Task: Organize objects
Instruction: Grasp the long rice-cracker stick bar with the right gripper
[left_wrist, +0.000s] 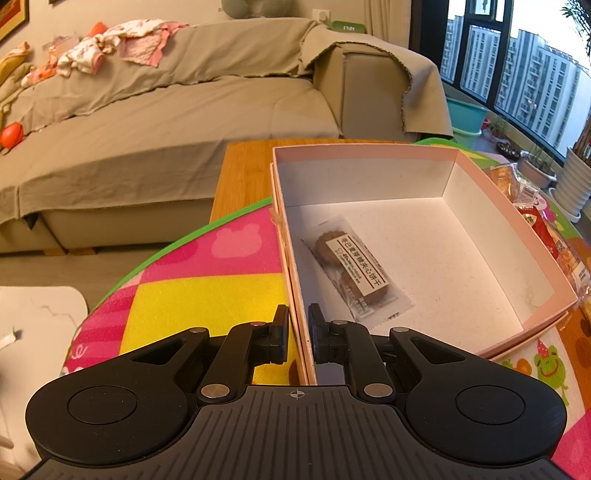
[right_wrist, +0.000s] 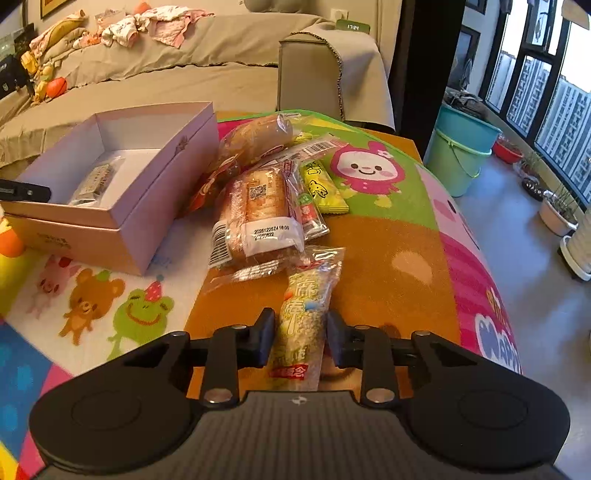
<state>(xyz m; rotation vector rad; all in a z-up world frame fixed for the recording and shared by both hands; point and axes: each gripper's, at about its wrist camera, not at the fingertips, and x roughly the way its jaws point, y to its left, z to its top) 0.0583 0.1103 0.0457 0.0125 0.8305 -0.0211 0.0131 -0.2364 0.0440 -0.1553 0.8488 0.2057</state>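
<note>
Gripping box wall (left_wrist: 301, 295), snack packet (right_wrist: 301, 325)

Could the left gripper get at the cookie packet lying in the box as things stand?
Probably not right away. The left gripper is shut on the near wall of the pink box, so it is occupied. The cookie packet lies uncovered just beyond that wall, so once the wall is released the way looks free.

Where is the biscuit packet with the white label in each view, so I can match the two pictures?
Left wrist: biscuit packet lies on the box floor, centre of the picture, just beyond the fingers.
Right wrist: biscuit packet lies inside the box, at the left.
Shared landmark: the pink box.
</note>
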